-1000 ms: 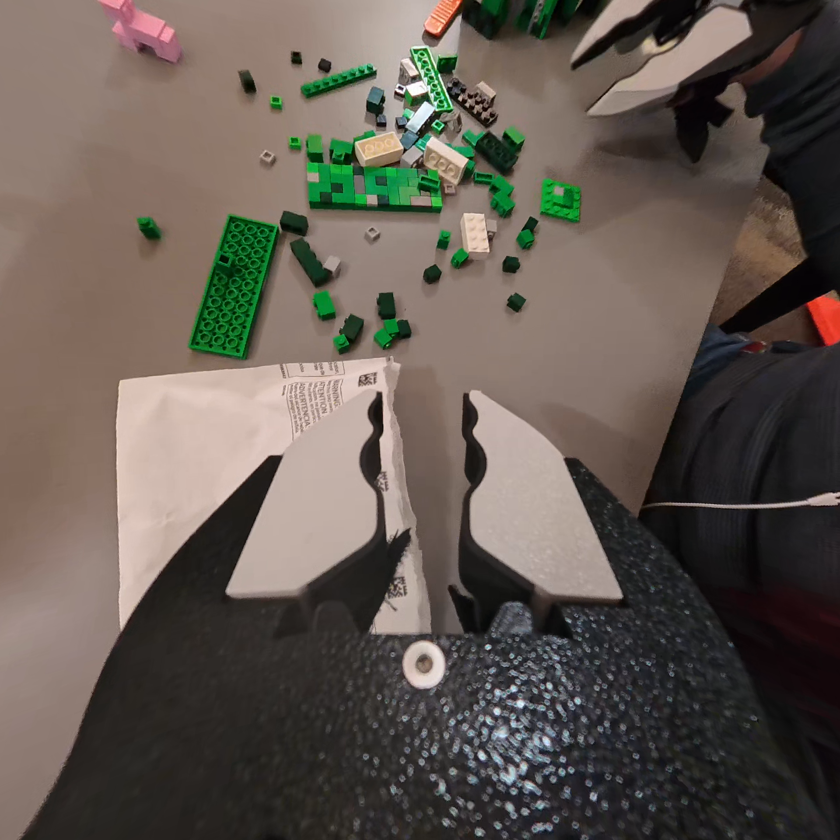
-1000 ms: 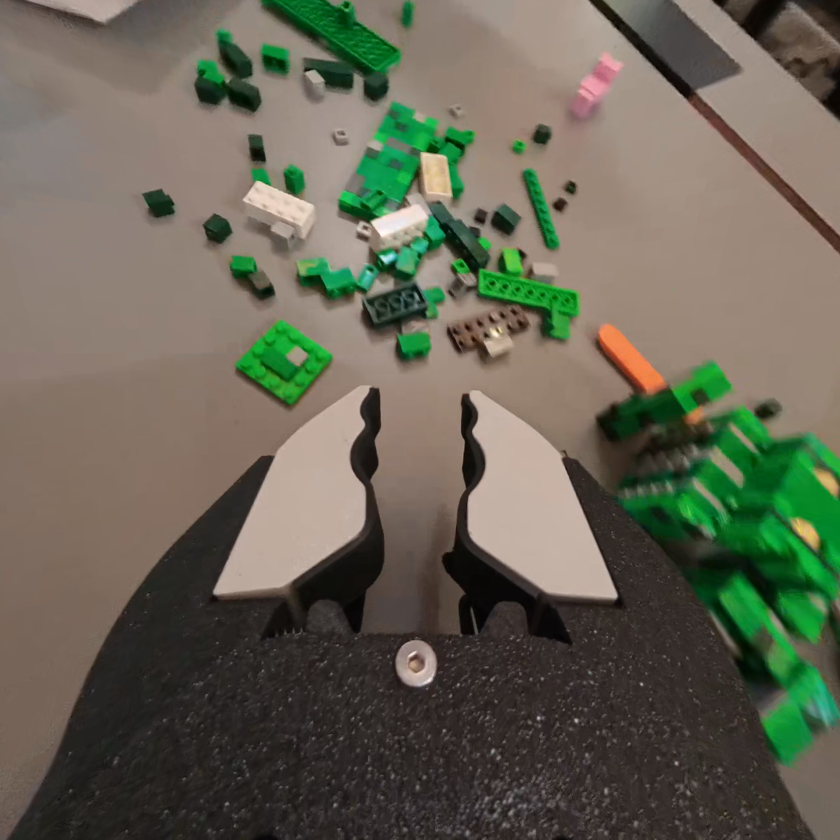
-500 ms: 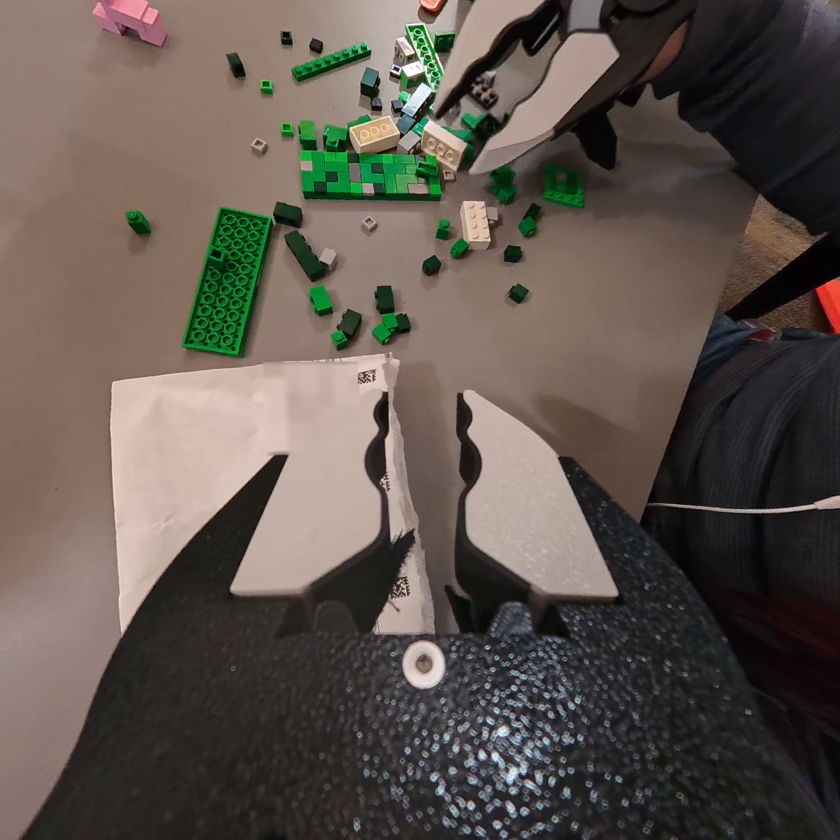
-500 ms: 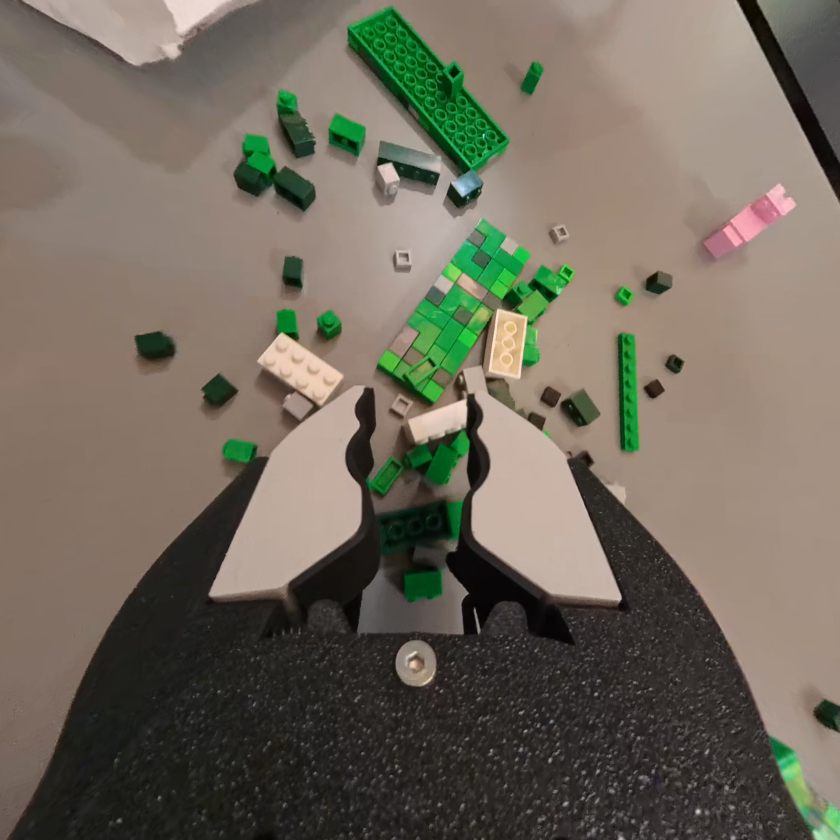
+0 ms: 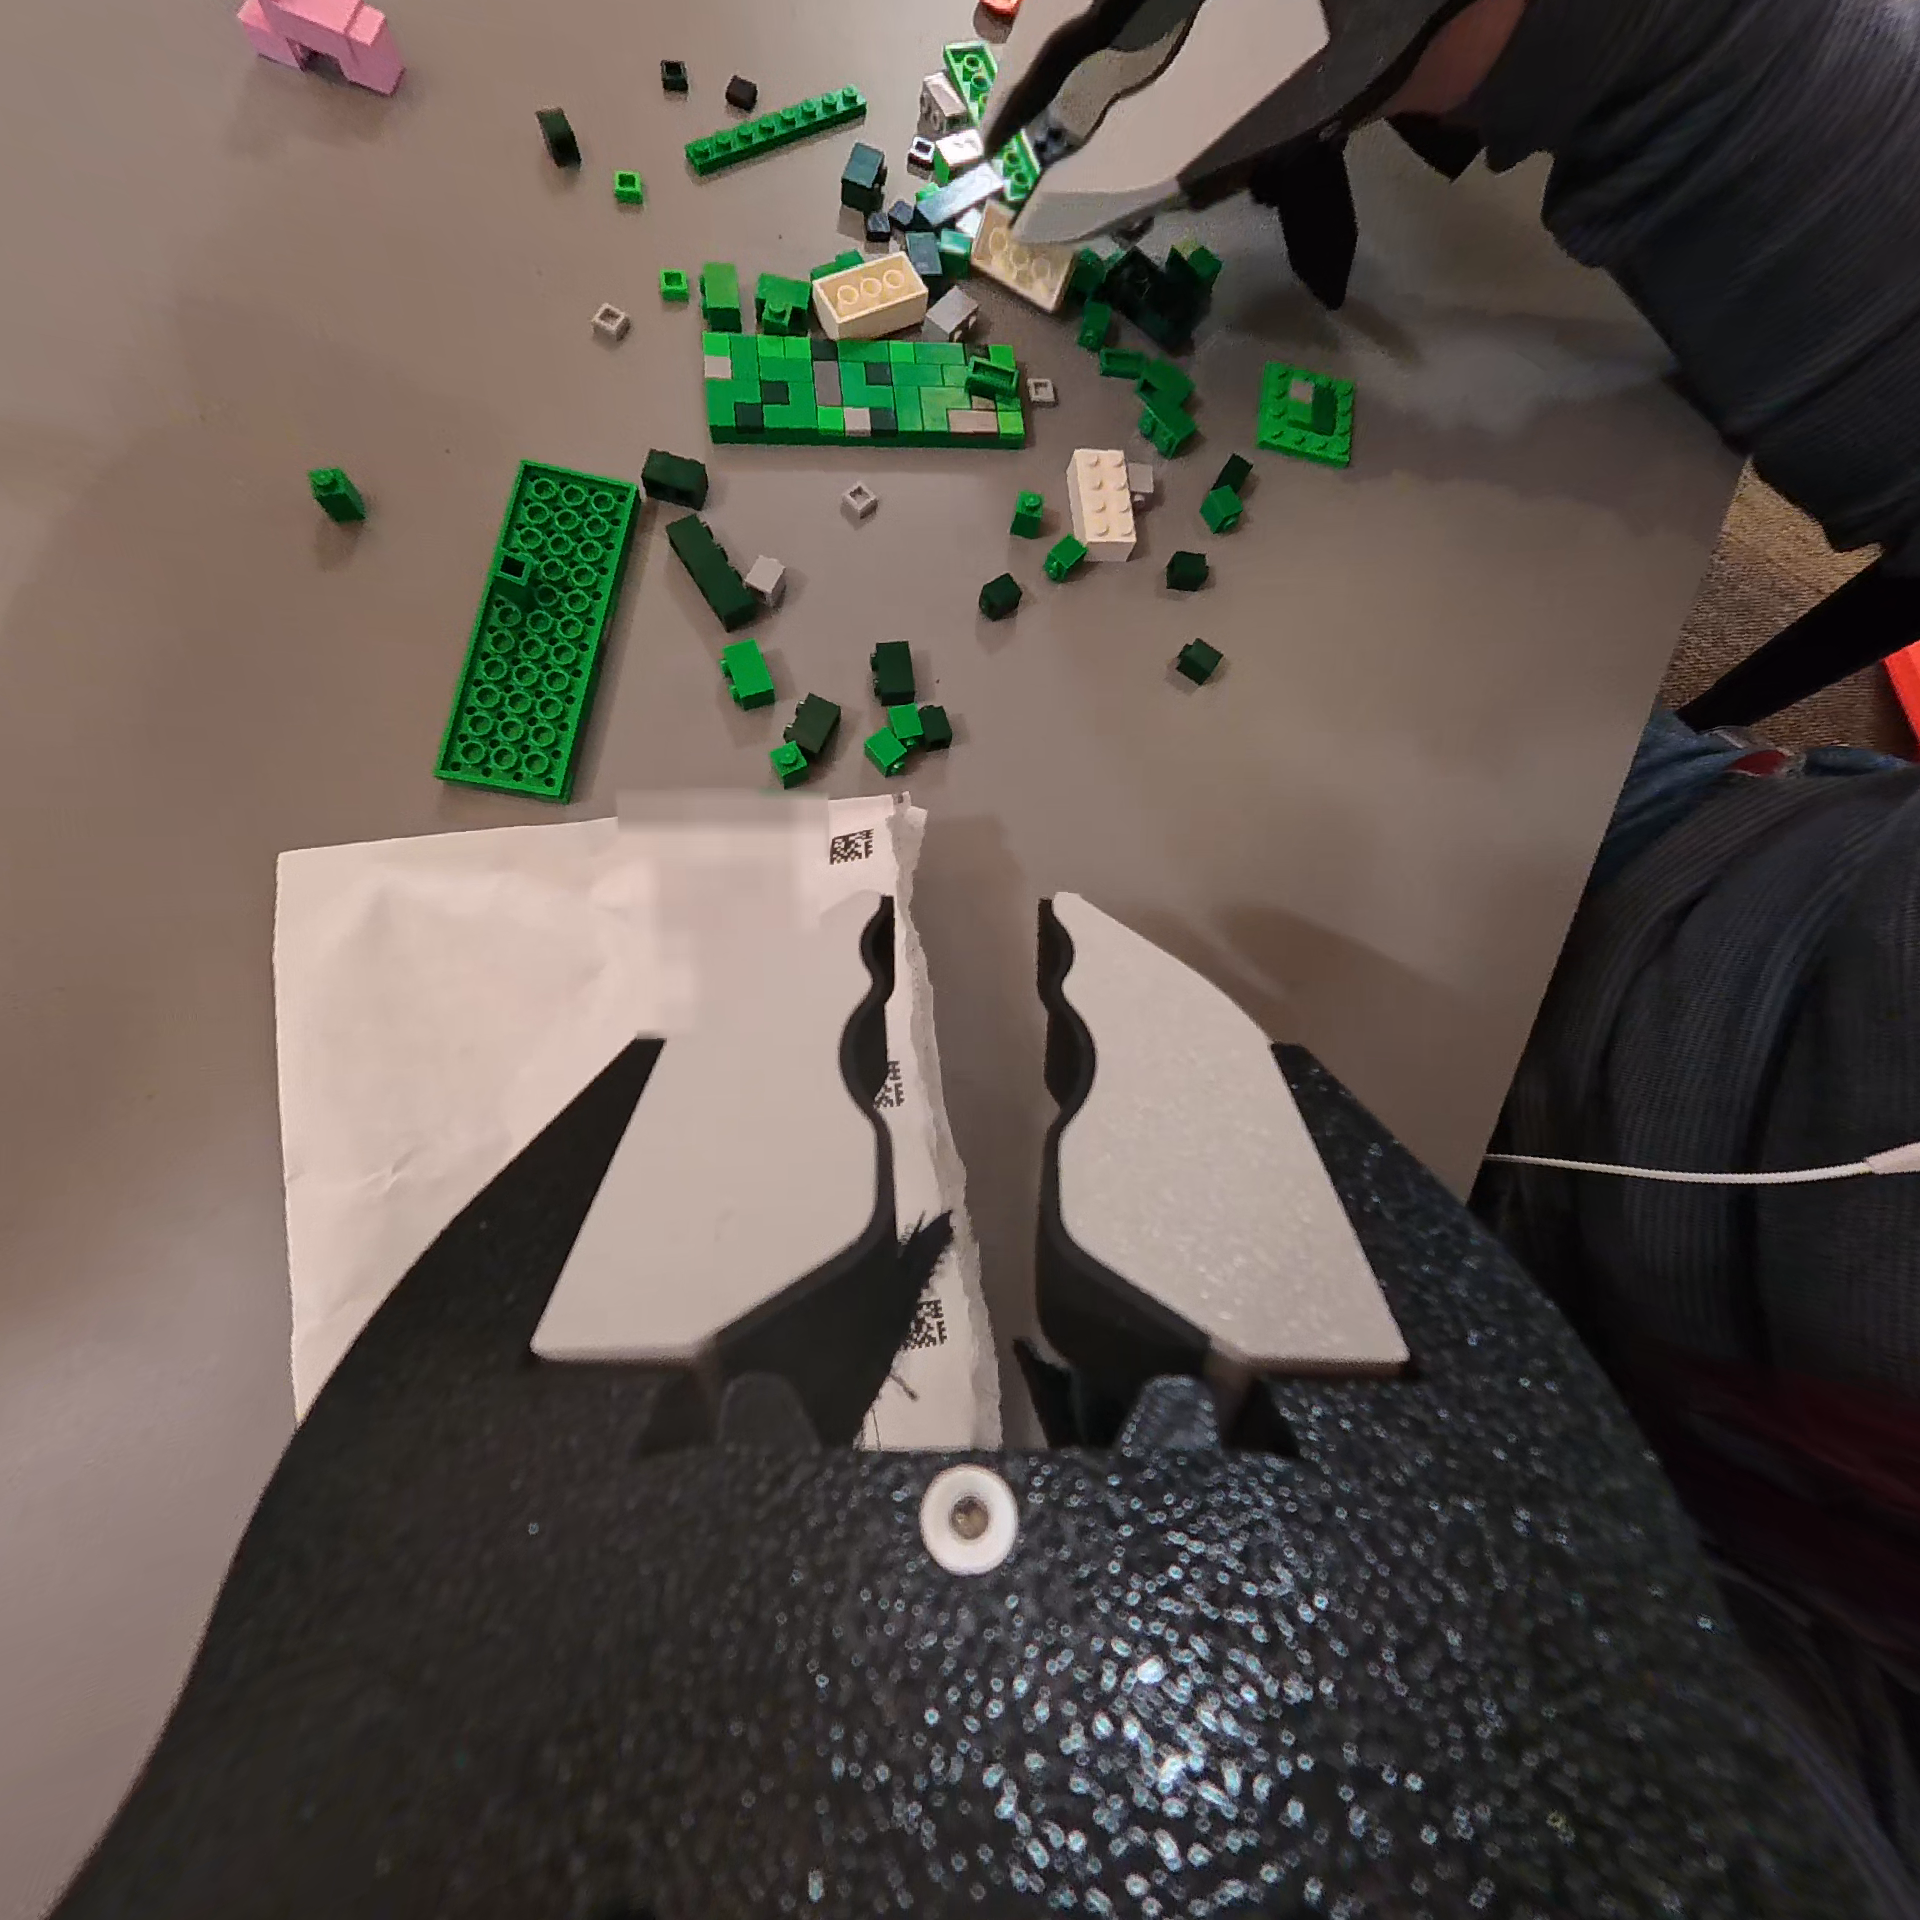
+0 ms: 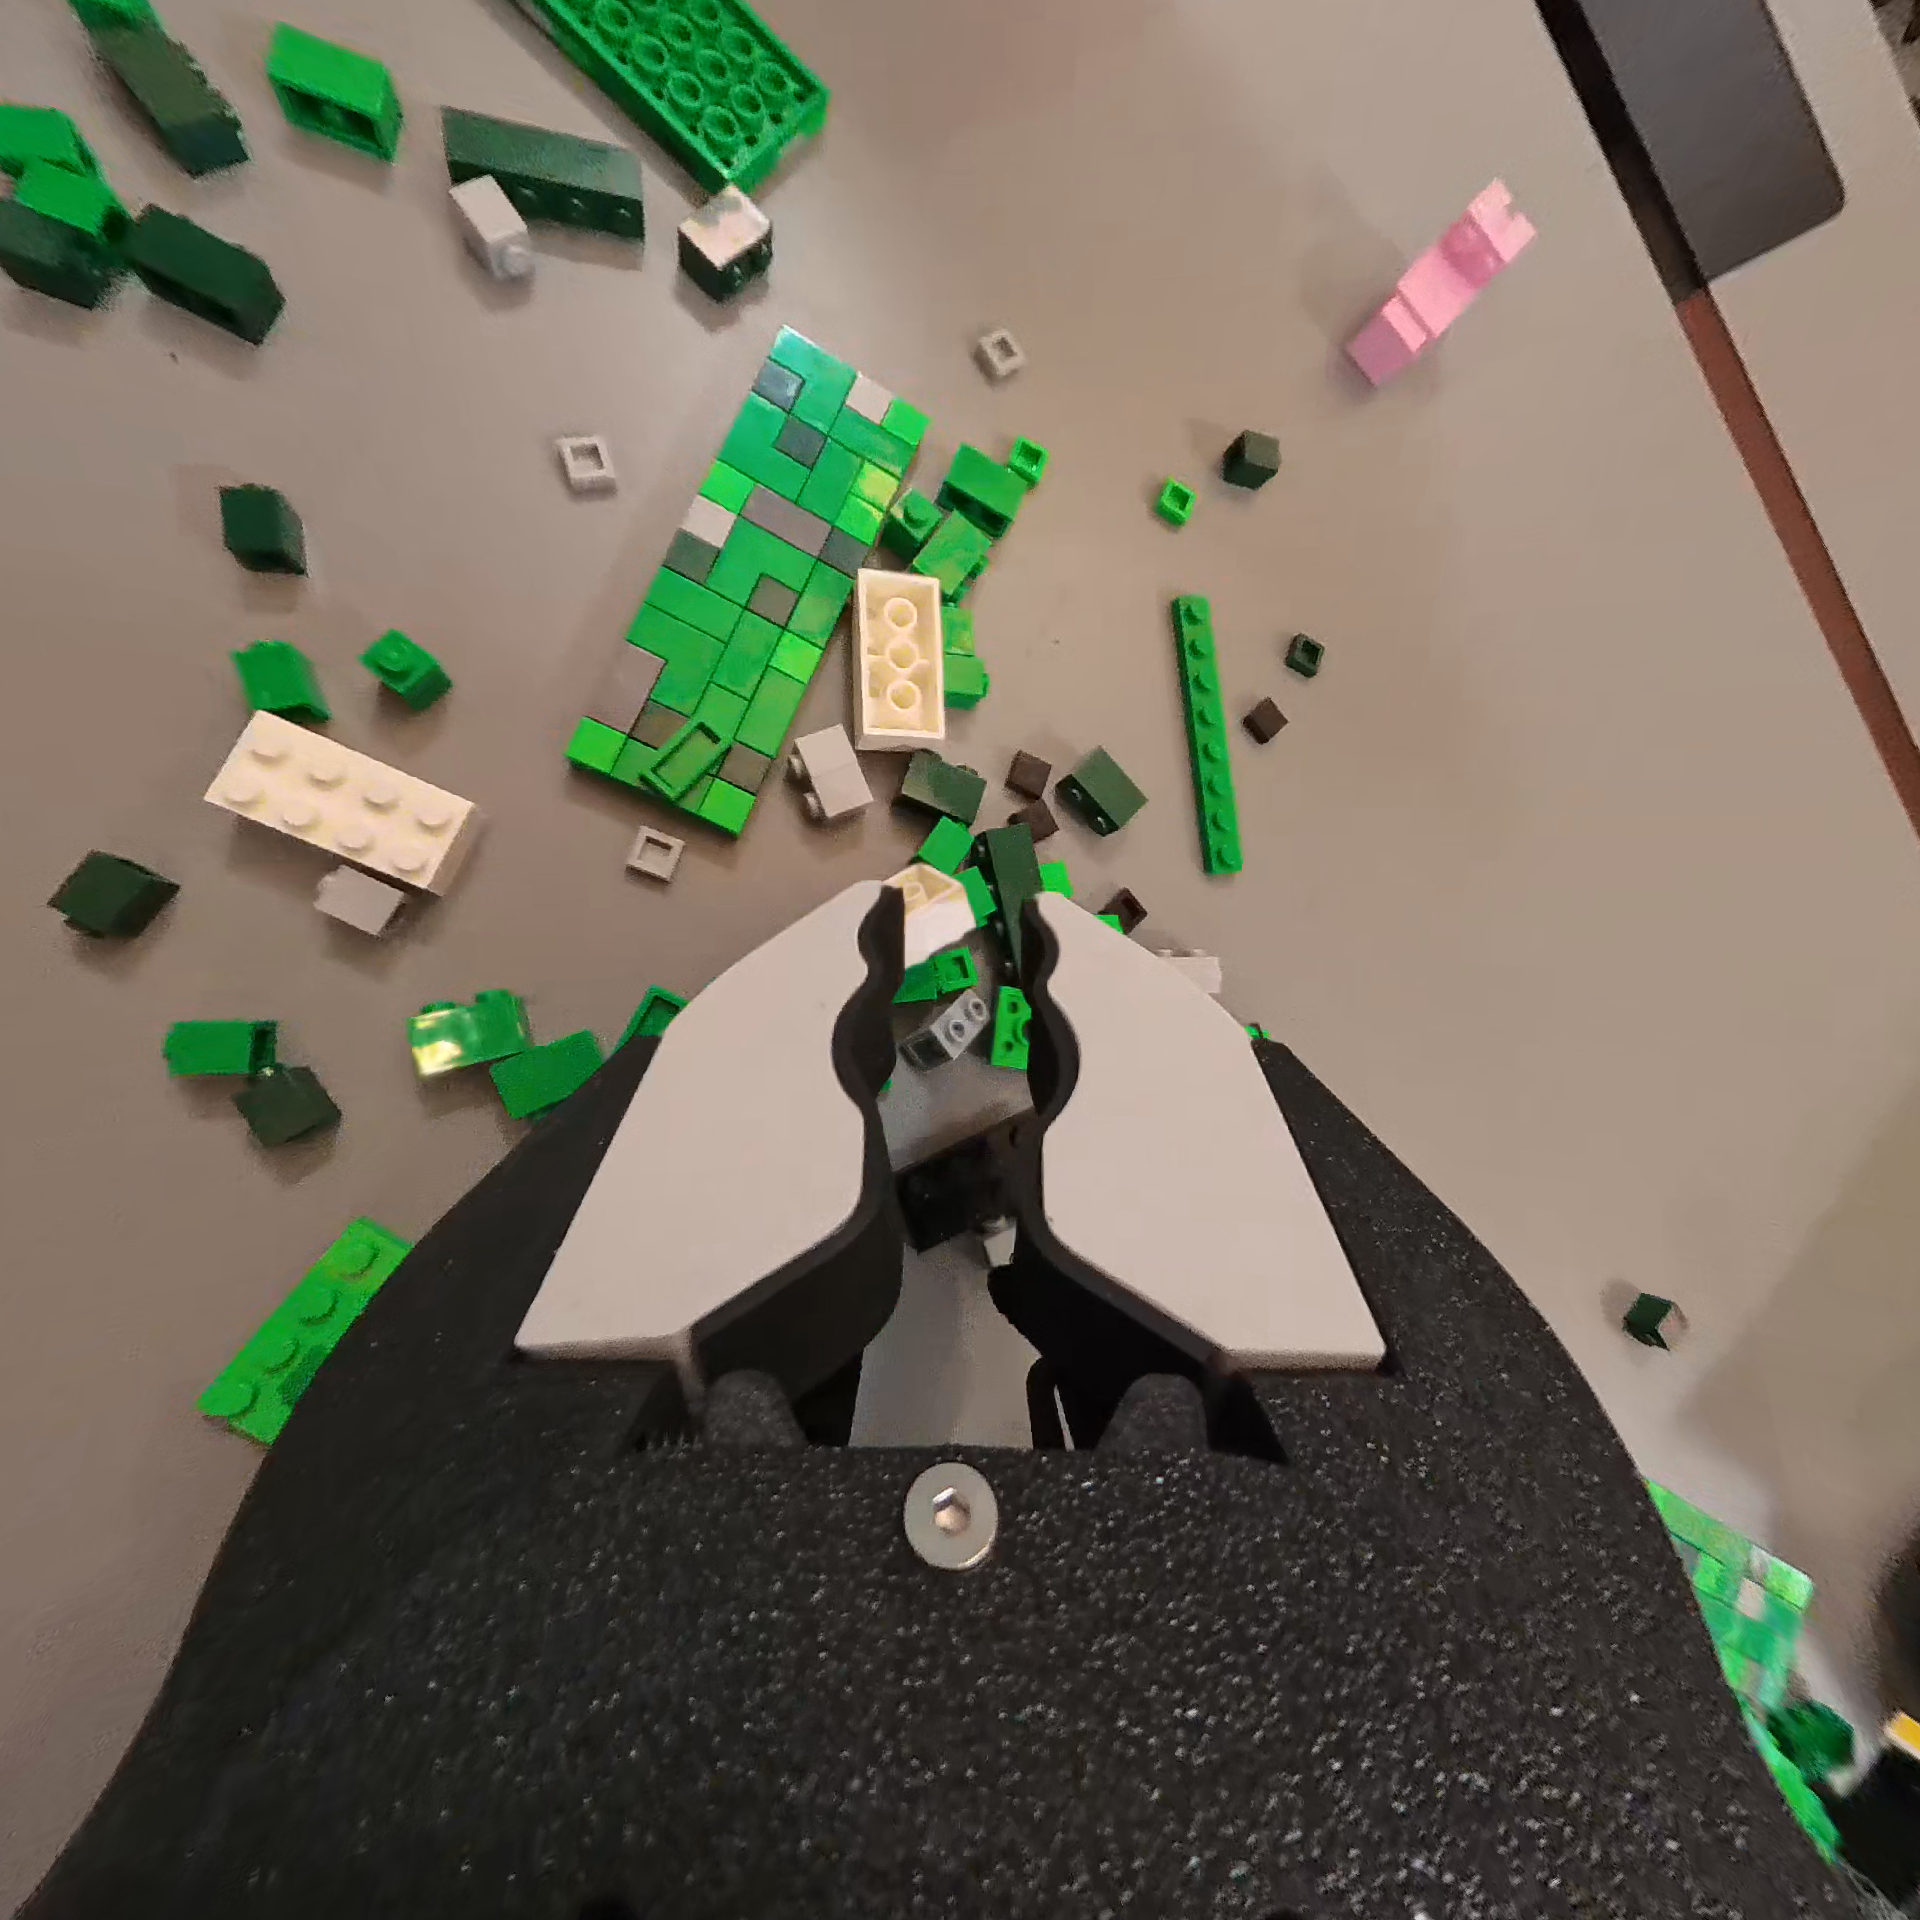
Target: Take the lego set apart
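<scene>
1. The grey tabletop [image 5: 208,312] carries the scattered lego; a torn white paper bag [image 5: 468,1018] lies under your left gripper [image 5: 966,925].
2. The mosaic-tiled green plate [image 6: 748,603] is the largest assembled piece left, mid-table just beyond your right gripper [image 6: 956,909]. It's stiff, light, slick plastic, so I'd pinch its long edges and pry tiles at the corners.
3. The long green studded baseplate [image 5: 540,623] sits near the bag's far edge.
4. Left gripper: moderately parted, empty.
5. Right gripper: narrowed over small loose bricks; I can't tell whether it's clamping one.
</scene>
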### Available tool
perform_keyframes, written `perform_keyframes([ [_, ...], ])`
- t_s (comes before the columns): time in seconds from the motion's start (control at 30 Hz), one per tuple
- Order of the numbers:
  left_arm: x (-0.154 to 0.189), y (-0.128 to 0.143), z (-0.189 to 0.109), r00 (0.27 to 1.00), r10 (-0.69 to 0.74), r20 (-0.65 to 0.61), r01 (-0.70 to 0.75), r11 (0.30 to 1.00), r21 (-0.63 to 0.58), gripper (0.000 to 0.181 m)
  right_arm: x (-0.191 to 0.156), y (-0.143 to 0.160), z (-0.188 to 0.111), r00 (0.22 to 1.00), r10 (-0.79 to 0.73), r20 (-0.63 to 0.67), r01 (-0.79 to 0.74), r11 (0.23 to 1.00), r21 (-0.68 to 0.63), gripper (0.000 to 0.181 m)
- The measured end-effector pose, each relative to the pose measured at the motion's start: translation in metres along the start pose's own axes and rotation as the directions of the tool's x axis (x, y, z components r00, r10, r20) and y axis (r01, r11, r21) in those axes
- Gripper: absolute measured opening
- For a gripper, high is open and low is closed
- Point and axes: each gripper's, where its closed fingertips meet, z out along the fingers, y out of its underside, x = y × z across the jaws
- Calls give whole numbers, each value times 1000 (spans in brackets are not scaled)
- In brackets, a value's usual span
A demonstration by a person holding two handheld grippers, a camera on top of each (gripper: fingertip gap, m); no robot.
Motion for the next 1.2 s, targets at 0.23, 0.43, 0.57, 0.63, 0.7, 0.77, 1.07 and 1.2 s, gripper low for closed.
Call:
perform_keyframes([
  [0.23,-2,-1,-3,1000,-1,17,0,1000,12,23,-19,-7,-9,986,6,165,-21,995,93,23],
  [0.43,-3,-3,-4,1000,10,27,-10,1000,21,20,-28,1,-10,976,-11,218,-6,997,77,24],
  [0.57,-4,-2,-4,999,10,31,-10,1000,17,20,-14,14,-10,989,-16,144,11,999,32,22],
  [0.63,-4,-3,-3,999,9,33,-9,1000,17,19,-9,14,-14,992,-11,127,3,998,64,22],
  [0.7,-5,-3,-2,999,12,36,-12,1000,17,19,-8,9,-21,990,-17,137,-4,989,146,22],
  [0.77,-5,-4,-2,999,18,41,-19,1000,17,18,-14,2,-30,985,-54,162,10,965,263,22],
  [1.07,-22,-31,-12,969,118,218,-146,982,117,0,-36,-8,-39,966,-202,163,116,897,427,15],
  [1.2,-29,-37,-15,961,106,257,-149,977,154,0,-28,-14,-42,978,-179,106,112,882,457,12],
])
